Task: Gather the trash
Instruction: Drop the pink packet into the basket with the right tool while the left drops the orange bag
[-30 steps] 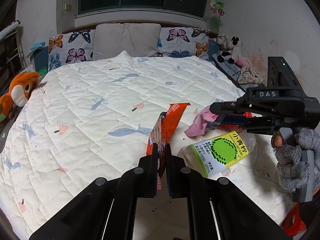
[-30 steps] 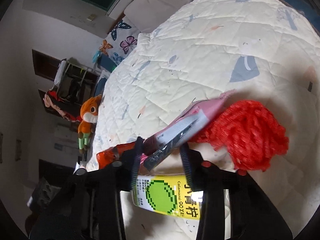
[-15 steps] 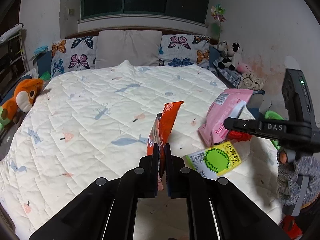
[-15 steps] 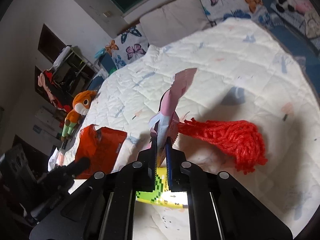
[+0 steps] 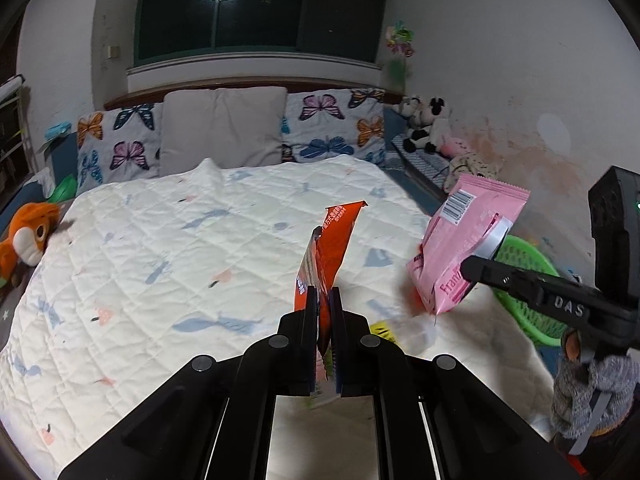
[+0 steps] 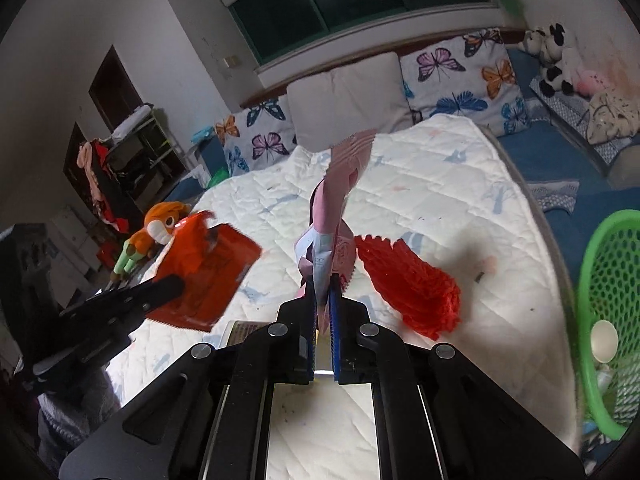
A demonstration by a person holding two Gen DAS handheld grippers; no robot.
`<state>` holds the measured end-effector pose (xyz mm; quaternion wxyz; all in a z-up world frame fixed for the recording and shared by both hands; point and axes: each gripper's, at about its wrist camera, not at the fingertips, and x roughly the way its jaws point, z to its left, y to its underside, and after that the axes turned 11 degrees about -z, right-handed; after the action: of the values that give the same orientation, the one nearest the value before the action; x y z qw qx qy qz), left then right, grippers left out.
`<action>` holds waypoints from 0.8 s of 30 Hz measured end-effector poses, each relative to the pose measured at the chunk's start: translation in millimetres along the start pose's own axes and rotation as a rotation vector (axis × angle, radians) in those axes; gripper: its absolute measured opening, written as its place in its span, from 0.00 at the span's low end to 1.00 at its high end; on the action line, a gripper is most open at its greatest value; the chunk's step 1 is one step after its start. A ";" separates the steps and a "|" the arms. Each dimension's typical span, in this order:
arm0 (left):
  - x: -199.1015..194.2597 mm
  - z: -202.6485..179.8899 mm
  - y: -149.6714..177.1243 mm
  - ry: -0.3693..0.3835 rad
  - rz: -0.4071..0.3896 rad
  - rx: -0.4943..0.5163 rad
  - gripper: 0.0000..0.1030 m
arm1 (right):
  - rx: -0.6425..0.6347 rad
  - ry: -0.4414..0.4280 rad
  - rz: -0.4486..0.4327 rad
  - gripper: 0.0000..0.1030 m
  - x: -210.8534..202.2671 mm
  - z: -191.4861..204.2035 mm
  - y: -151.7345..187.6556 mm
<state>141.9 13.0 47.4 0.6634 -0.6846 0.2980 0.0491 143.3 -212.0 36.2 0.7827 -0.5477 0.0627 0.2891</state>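
My left gripper (image 5: 322, 300) is shut on an orange snack wrapper (image 5: 330, 244), held edge-up above the quilt; the same wrapper (image 6: 204, 276) and left gripper (image 6: 170, 285) show at the left of the right wrist view. My right gripper (image 6: 323, 286) is shut on a pink snack wrapper (image 6: 336, 200), also lifted off the bed; in the left wrist view that pink wrapper (image 5: 464, 248) hangs at the right in the right gripper (image 5: 466, 268). A red mesh bundle (image 6: 416, 284) lies on the quilt. A bottle with a yellow-green label (image 5: 384, 330) lies blurred below the grippers.
A green mesh basket (image 6: 600, 280) holding a paper cup (image 6: 604, 340) stands off the bed's right side. An orange plush toy (image 5: 28, 236) lies at the left edge. Pillows (image 5: 224, 132) line the headboard, soft toys (image 5: 424, 128) sit at the far right corner.
The right gripper closed on the pink wrapper and lifted it, rolling upright. Both grippers rose with their wrappers; the bottle and red mesh stayed on the quilt. The green basket came into view.
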 end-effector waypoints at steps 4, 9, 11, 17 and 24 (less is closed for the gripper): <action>4.0 -17.6 -3.9 0.032 -0.002 0.015 0.06 | -0.057 0.054 -0.026 0.06 -16.1 -4.9 3.5; 9.6 -41.7 -5.4 0.082 -0.002 0.036 0.06 | -0.098 0.147 -0.039 0.06 -30.7 -22.1 9.9; 13.1 -53.0 -6.0 0.105 0.000 0.043 0.06 | -0.102 0.174 -0.042 0.06 -35.6 -30.5 11.9; 22.6 -83.4 -8.2 0.167 0.008 0.067 0.06 | -0.097 0.264 -0.054 0.06 -57.9 -61.1 19.9; 35.0 -125.8 -6.2 0.239 0.028 0.103 0.06 | -0.086 0.354 -0.068 0.06 -81.7 -94.7 25.5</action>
<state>132.3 -117.3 51.2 0.6566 -0.6465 0.3865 -0.0388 83.3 -322.0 12.0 0.7444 -0.6249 0.1687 0.1641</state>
